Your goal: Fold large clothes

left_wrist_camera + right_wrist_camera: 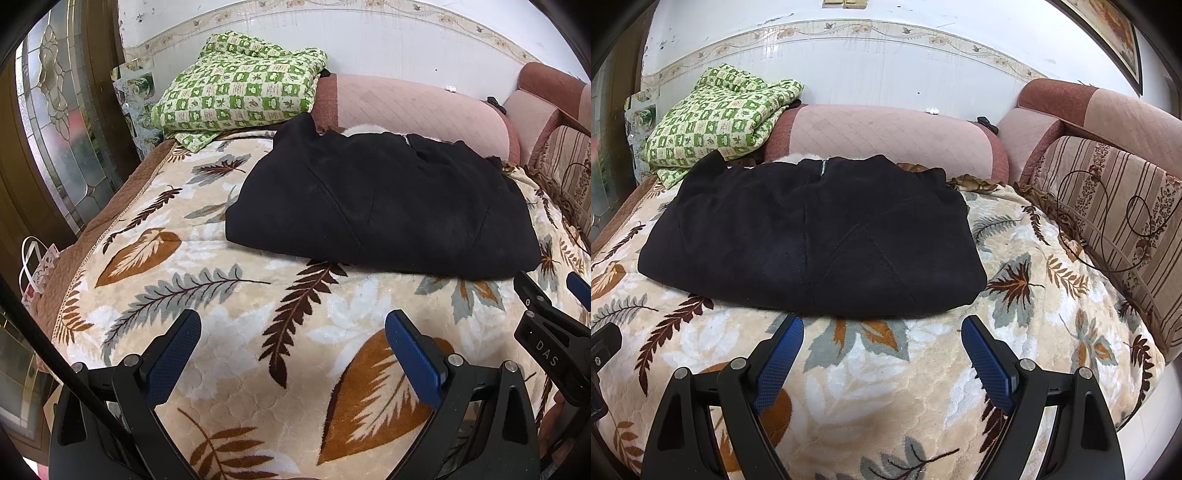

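A black garment (384, 206) lies folded into a compact rectangle on the leaf-patterned blanket (236, 295); it also shows in the right wrist view (812, 236), with a zipper and a white lining at its far edge. My left gripper (293, 332) is open and empty above the blanket, near and left of the garment. My right gripper (882, 332) is open and empty just in front of the garment's near edge; it also shows in the left wrist view (550, 306) at the right.
A folded green checked quilt (240, 88) lies at the far left corner. A pink bolster (886, 136) runs along the white wall. A striped cushion (1108, 206) and sofa arm stand at the right. A glass door (59, 122) is left of the bed.
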Motion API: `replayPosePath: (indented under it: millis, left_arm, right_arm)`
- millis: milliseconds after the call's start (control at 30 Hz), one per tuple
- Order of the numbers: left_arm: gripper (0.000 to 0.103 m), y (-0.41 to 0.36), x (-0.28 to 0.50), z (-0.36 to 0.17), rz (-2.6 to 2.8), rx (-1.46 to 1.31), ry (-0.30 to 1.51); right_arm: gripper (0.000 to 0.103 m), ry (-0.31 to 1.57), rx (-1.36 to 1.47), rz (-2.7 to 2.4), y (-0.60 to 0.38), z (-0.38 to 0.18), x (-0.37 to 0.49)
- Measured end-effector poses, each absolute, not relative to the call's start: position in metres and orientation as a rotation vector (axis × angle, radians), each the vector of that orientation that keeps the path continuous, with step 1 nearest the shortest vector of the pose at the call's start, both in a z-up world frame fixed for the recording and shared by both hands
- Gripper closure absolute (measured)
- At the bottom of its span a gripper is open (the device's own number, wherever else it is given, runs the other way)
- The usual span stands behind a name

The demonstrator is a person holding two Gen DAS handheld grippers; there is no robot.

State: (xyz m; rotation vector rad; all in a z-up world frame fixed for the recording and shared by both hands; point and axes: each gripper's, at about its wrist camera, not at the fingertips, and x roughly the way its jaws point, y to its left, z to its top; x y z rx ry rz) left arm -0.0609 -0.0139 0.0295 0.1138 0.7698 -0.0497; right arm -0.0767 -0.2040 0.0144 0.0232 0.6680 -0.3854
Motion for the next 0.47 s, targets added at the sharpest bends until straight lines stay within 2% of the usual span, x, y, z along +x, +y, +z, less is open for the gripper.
replayPosePath:
  millis: [467]
  left_arm:
    - [0.003,-0.0128,-0.0595,0.0285,-0.067,0.102,0.788]
  right_arm:
    - [0.013,0.673,0.019,-0.379,-0.2038,0.0128,-0.0762]
